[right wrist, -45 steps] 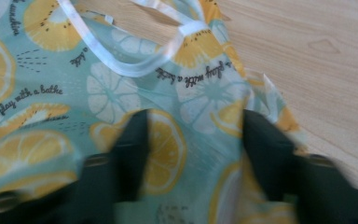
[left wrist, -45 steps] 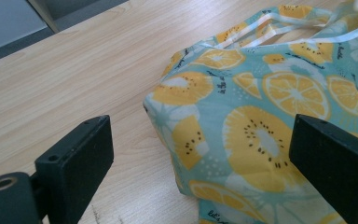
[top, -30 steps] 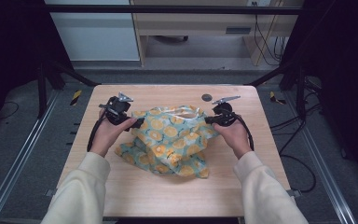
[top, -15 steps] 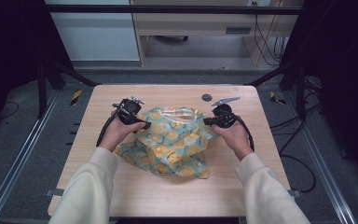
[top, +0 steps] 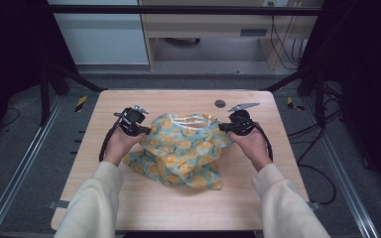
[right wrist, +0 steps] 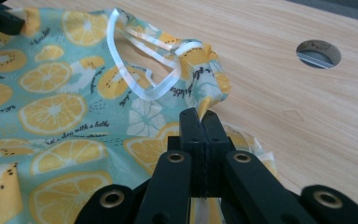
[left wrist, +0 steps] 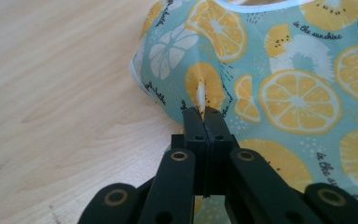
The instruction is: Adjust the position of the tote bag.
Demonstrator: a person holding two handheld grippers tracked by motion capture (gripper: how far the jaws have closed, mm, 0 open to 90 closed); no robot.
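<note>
From the high view, two cream sleeves (top: 96,198) come in at 6 o'clock, forearms angled up toward the middle of the wooden table (top: 178,213). Between the hands lies the garment (top: 183,151), a light teal cloth printed with orange slices, crumpled in a heap at the table's centre, its lower corner trailing toward 5 o'clock and its white-trimmed neck opening up at 12 o'clock of the heap.

At 9 o'clock of the cloth, the left gripper (top: 141,130) sits at the fabric's edge. Its jaws have just been closing, and the left gripper view shows them clamped together with a thin pinch of fabric standing up between the tips (left wrist: 200,109), just inside the white-piped hem; bare wood spreads out toward 10 o'clock in that view.

At 3 o'clock of the cloth, the right gripper (top: 225,128) is clenched on the opposite edge. In the right gripper view the jaws are pressed tight with a fold of the printed cloth caught at the tips (right wrist: 200,114), and the white trim (right wrist: 140,60) of the neck opening loops just beyond them at 11 o'clock. A black jaw of the other gripper peeks in at that view's top left corner.

Farther out, a round hole (top: 220,103) in the tabletop sits at 12 o'clock of the right gripper, near the far edge. Past the table, cables (top: 278,34) hang at 1 o'clock and a pale cabinet (top: 99,34) stands at 11 o'clock
</note>
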